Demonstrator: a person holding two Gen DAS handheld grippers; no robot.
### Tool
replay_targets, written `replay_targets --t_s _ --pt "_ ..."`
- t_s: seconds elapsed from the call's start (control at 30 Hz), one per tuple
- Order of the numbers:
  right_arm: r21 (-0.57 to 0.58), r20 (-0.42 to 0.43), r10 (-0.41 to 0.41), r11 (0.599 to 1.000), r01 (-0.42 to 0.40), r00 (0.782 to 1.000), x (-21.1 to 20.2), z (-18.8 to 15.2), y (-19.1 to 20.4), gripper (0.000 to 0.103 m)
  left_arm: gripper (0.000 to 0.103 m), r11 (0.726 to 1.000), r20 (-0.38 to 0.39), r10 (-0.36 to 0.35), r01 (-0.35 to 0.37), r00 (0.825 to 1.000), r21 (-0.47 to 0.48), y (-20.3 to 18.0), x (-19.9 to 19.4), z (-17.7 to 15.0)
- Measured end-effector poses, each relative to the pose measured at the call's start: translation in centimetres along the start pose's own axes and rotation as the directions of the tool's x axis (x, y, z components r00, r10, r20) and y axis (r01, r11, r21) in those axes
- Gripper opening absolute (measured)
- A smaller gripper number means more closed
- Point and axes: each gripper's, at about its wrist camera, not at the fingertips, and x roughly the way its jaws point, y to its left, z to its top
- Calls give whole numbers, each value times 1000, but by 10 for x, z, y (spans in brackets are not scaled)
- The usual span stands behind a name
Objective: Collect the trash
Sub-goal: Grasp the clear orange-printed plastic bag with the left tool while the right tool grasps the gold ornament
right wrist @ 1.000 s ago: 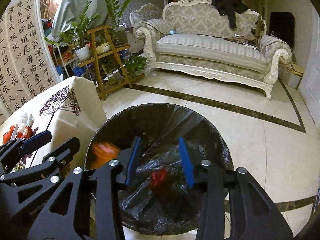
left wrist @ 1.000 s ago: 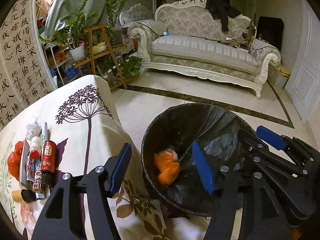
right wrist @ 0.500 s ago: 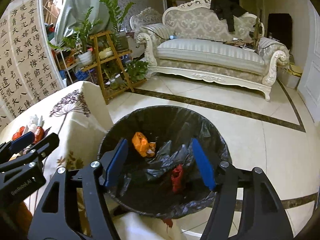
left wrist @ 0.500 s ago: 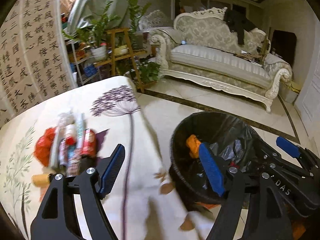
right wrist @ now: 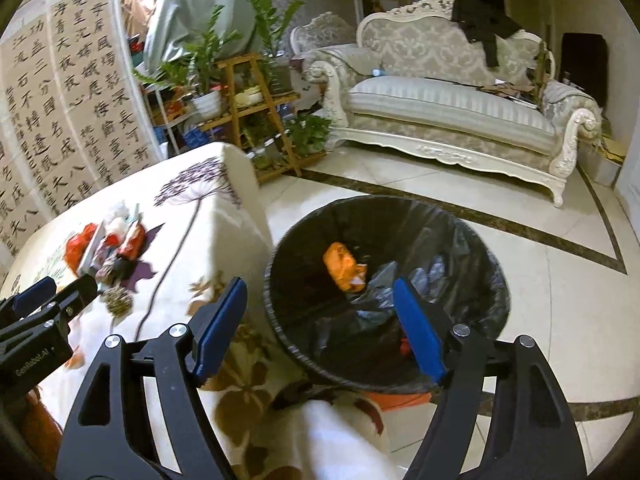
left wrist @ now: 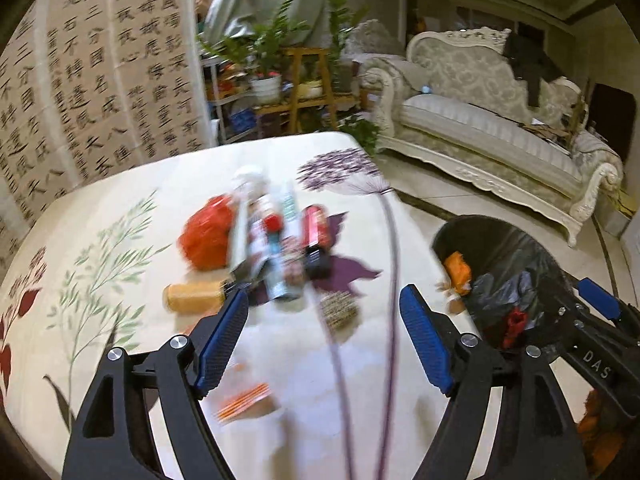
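A pile of trash lies on the floral tablecloth [left wrist: 100, 320]: a crumpled orange-red bag [left wrist: 206, 240], a white bottle with a red cap [left wrist: 260, 216], a red can [left wrist: 314, 228], an orange tube [left wrist: 192, 298] and a brownish wrapper [left wrist: 338, 308]. My left gripper [left wrist: 324, 294] hovers open over the table just short of the pile, nothing between its fingers. To the right stands the black-lined bin [right wrist: 280, 252] with an orange wad [right wrist: 344, 266] and a red scrap [left wrist: 514, 326] inside. Above it my right gripper [right wrist: 320, 284] has its jaws opening, empty.
An orange striped wrapper [left wrist: 244, 398] lies on the cloth under the left gripper. Behind the table are a calligraphy screen [left wrist: 80, 80] and a wooden plant shelf [right wrist: 248, 96]. A pale sofa [right wrist: 440, 112] stands across the tiled floor [right wrist: 560, 280].
The left gripper swung from over the bin leftward to the table pile, its jaws wider. The right jaws spread and the red scrap between them dropped into the bin.
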Motion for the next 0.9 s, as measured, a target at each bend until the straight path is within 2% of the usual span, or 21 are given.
replay_targets --t_s 0.33,0.57,0.63,0.67,0.73,0.77,0.9 --pt "-59 -22 62 996 -63 998 1 -5 39 74 77 992 -73 95 -100 993 -73 48 9 -24" --pt "-84 -40 91 992 -94 995 4 -8 55 74 77 987 -150 76 -95 986 -127 68 20 -34" --pt "-90 -46 97 991 -101 994 5 -9 59 74 70 987 -154 58 -79 986 -140 69 20 -35" --pt "-94 -49 100 990 -104 994 6 -9 60 74 61 987 -163 43 -67 986 -144 70 21 -36" --pt "-100 -52 106 989 -111 993 6 -10 63 74 53 989 -165 33 -56 986 -138 71 21 -37" --pt "-102 -53 109 988 -114 993 6 -10 64 74 46 990 -164 30 -52 986 -132 71 19 -38" --pt "-114 -60 118 986 -124 991 8 -10 72 74 34 991 -155 20 -40 988 -131 74 16 -40"
